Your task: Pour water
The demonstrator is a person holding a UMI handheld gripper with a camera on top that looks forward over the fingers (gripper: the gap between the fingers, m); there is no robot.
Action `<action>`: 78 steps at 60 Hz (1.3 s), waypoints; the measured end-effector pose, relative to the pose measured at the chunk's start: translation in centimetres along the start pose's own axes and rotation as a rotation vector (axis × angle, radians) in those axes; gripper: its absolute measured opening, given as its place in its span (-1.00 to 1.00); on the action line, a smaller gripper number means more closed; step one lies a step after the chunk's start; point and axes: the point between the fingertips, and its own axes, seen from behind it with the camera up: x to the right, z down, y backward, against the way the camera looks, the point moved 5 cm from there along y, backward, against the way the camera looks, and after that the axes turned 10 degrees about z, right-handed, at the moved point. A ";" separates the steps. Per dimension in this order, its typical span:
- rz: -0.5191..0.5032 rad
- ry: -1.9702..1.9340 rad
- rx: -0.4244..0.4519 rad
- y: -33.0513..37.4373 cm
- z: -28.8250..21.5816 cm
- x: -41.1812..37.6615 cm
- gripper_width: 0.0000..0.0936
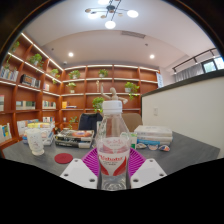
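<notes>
Gripper (113, 163) clamped on the bottle (113, 140) at its label, thin slippery plastic that looks crushable, so mid-body hold suits, cup (37, 141) off left beyond

Clear plastic water bottle (113, 140): upright, red-white label, cap on, at 6 o'clock. Clear plastic cup (36, 139): upright on table, 9 o'clock from bottle.

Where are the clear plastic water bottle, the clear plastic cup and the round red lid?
Clear plastic water bottle (113, 140), gripper view, on its body.
Clear plastic cup (37, 141), gripper view, on its wall.
Round red lid (64, 158), gripper view, on its top.
</notes>
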 end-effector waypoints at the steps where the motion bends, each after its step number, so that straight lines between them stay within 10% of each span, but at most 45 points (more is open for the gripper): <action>1: 0.001 0.000 0.000 0.1 -0.1 0.0 -0.24; 34: -0.071 0.723 0.080 -5.0 -2.3 -11.2 -0.24; 78: 0.030 2.119 0.740 -8.3 -7.9 -29.7 -0.24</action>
